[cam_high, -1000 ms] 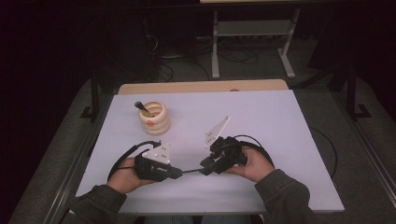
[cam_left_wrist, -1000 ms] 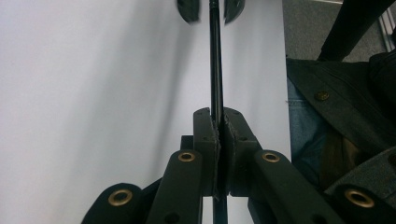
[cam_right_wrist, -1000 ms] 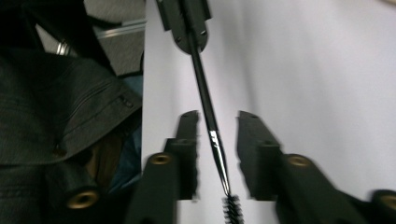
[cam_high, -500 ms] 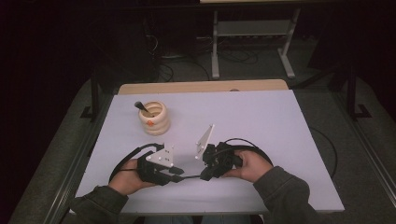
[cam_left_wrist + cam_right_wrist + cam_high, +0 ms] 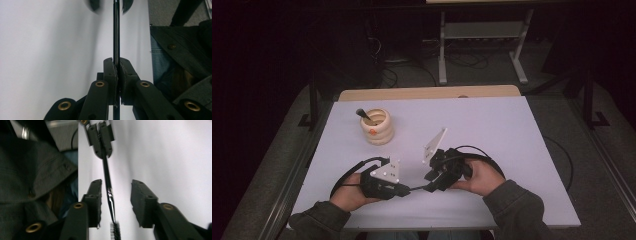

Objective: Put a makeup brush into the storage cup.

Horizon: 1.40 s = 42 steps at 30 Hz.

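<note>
My left gripper [image 5: 406, 189] lies low over the white table near the front edge, shut on a thin black brush handle [image 5: 116, 30]. In the left gripper view the pads [image 5: 113, 75] pinch the handle tight. The handle [image 5: 108, 185] runs from the left gripper [image 5: 101, 147] down between the jaws of my right gripper [image 5: 116, 202], with its bristles [image 5: 115, 230] at the bottom edge. The right jaws have just been opening and stand open, with the handle between them and both pads clear of it. In the high view the right gripper [image 5: 431, 184] faces the left one tip to tip.
A beige ribbed holder [image 5: 377, 127] stands at the back left of the table [image 5: 492, 130] with another dark brush [image 5: 362, 114] sticking out of it. Black cables loop beside both hands. Dark sleeves rest at the front edge. A metal stand [image 5: 482, 45] is on the floor beyond.
Both hands have drawn slightly toward the front edge and closer together. The right gripper's plate has tilted more upright. The holder has not moved.
</note>
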Tool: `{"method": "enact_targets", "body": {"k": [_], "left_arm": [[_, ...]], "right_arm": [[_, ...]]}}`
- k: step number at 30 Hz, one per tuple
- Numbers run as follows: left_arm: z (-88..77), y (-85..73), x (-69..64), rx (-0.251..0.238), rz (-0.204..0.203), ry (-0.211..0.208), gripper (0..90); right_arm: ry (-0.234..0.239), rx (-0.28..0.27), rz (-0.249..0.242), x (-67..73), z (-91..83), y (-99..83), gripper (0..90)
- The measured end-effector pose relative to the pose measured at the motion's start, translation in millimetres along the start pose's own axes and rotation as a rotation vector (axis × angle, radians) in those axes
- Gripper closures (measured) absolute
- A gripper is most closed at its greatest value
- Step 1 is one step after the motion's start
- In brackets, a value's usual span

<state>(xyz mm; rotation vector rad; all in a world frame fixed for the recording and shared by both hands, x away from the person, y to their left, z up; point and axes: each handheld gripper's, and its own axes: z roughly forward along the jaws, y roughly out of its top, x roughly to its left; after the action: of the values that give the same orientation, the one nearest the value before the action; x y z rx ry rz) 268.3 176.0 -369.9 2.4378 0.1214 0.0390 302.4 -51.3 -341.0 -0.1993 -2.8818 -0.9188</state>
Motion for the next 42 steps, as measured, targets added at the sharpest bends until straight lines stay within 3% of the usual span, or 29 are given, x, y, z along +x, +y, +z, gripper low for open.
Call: {"method": "enact_targets", "body": {"k": [4, 7, 10, 16, 20, 21, 23, 27, 31, 33, 36, 38, 42], "left_arm": [[-3.8, -7.6, 3.7, -0.050, -0.052, 0.011, 85.1], [-5.1, -10.5, 5.9, -0.098, -0.091, 0.019, 85.1], [-4.5, -9.7, 6.8, -0.114, -0.092, 0.019, 85.1], [0.1, -8.0, 5.5, -0.100, -0.076, 0.021, 85.1], [3.5, -7.4, 4.6, -0.076, -0.068, 0.027, 84.7], [3.8, -7.3, 5.2, -0.061, -0.055, 0.024, 84.4], [5.3, -6.8, 5.3, -0.055, -0.066, 0.018, 82.3], [6.8, -3.3, 5.0, -0.035, -0.053, 0.018, 73.5], [8.1, 1.2, 3.7, -0.028, -0.041, 0.006, 74.8], [9.3, 2.7, 2.7, -0.025, -0.031, -0.002, 80.0], [8.2, 2.4, 3.2, -0.034, -0.034, 0.005, 84.4], [5.5, 0.5, 5.0, -0.053, -0.052, 0.001, 84.7], [0.4, -3.8, 6.8, -0.101, -0.108, 0.018, 85.0]], "right_arm": [[0.003, -0.106, 0.082, -8.8, -12.3, -16.2, 53.7], [0.019, -0.149, 0.105, -10.4, -13.9, -23.8, 53.2], [0.029, -0.171, 0.103, -10.5, -9.5, -24.1, 55.9], [0.076, -0.171, 0.127, -14.4, -3.3, -20.4, 75.6], [0.138, -0.158, 0.153, -16.5, -2.3, -18.9, 83.9], [0.140, -0.151, 0.149, -15.8, -1.8, -17.9, 84.1], [0.143, -0.133, 0.142, -15.6, -0.7, -16.3, 84.3], [0.119, -0.057, 0.119, -15.3, 2.2, -10.4, 84.5], [0.107, 0.006, 0.082, -11.7, 4.0, -0.5, 84.5], [0.110, 0.021, 0.072, -9.2, 3.9, 4.6, 84.5], [0.098, 0.014, 0.047, -8.0, 2.2, 9.1, 84.1], [0.094, -0.009, 0.063, -8.2, 1.4, 8.9, 82.4], [0.079, -0.092, 0.104, -11.9, -2.3, 3.0, 66.0]]}}
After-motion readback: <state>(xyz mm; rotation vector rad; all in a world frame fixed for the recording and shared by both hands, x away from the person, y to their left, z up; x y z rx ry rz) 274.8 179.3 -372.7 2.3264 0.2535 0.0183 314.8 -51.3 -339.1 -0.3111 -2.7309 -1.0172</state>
